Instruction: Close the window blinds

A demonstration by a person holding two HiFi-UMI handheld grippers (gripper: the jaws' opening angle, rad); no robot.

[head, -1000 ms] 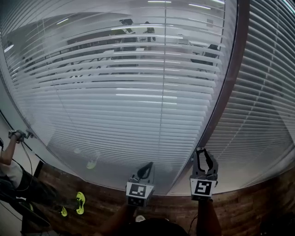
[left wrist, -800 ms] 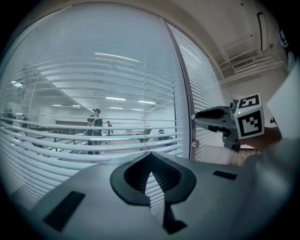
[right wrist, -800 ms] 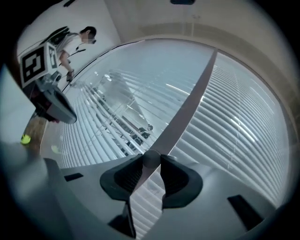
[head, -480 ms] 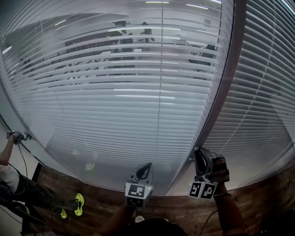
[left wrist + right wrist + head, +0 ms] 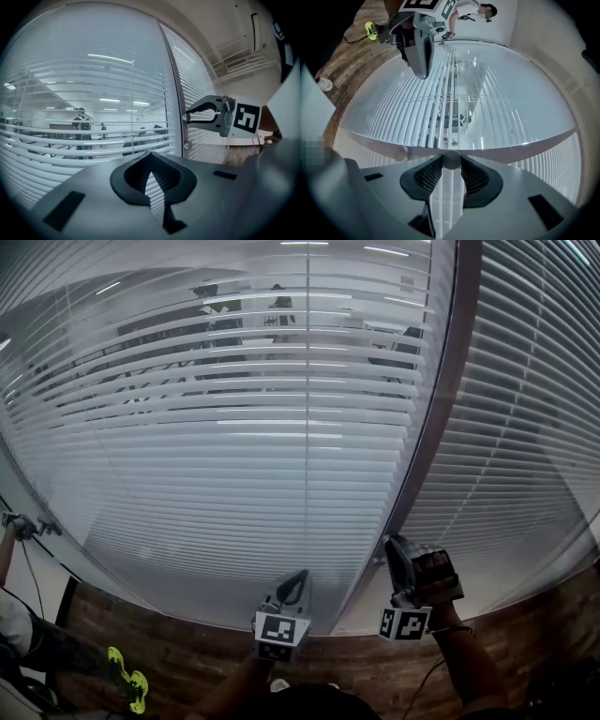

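The window blinds are hanging full length over the left pane. Their upper slats are lying flat enough for the lit room beyond to show between them, while the lower slats are reading as an almost unbroken white face.

The left gripper is waiting near the bottom edge of this pane, just left of the frame post. Its claw is drawn together at the tips with nothing in it, and it is touching neither slats nor frame.

The change lies further right. The right gripper, at the foot of the frame post, is now lying over on its side, having rolled from the upright pose of a second ago without shifting along the post. Its claw is staying clamped on a small round knob that stands out from the post, with the pads pressing it from both sides.

In my judgement this is the tilt control being wound. Any change in slat angle is too slight to confirm, so closing is under way rather than done. The blinds on the right pane are showing no clear view through.
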